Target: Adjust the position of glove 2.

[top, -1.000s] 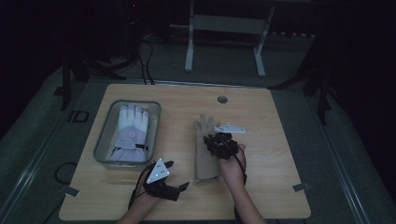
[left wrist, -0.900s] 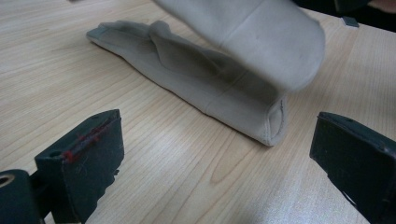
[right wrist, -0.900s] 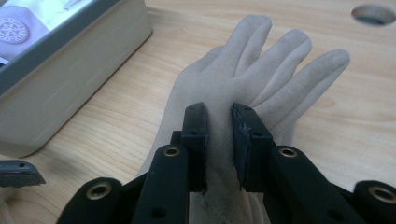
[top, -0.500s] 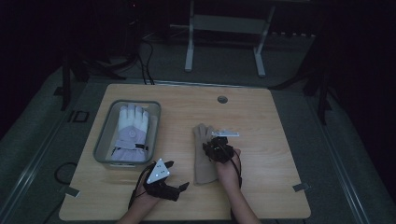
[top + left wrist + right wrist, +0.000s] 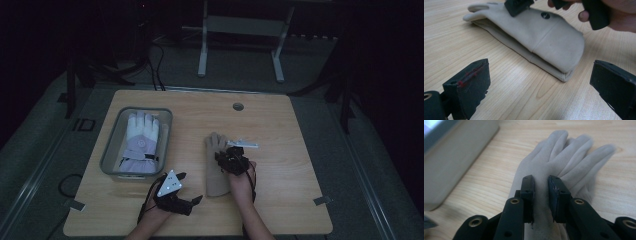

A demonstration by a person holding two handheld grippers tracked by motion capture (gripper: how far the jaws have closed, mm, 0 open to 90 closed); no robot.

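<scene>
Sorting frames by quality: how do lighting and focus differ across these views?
High view: dim, room behind nearly black, beige glove and tray murky. Left gripper view: bright, glove sharp, near jaws softer. Right gripper view: bright, glove fingers and tray wall blurred.

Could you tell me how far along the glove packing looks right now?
Done: one white glove lies in the grey bin. In hand: the right gripper pinches the beige glove on the table. Left: lifting it into the bin; the left gripper waits open nearby.

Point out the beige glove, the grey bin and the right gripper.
beige glove (image 5: 541,37), left gripper view, back of the palm.
grey bin (image 5: 111,150), high view, left rim.
right gripper (image 5: 541,187), right gripper view, between its fingertips.
</scene>
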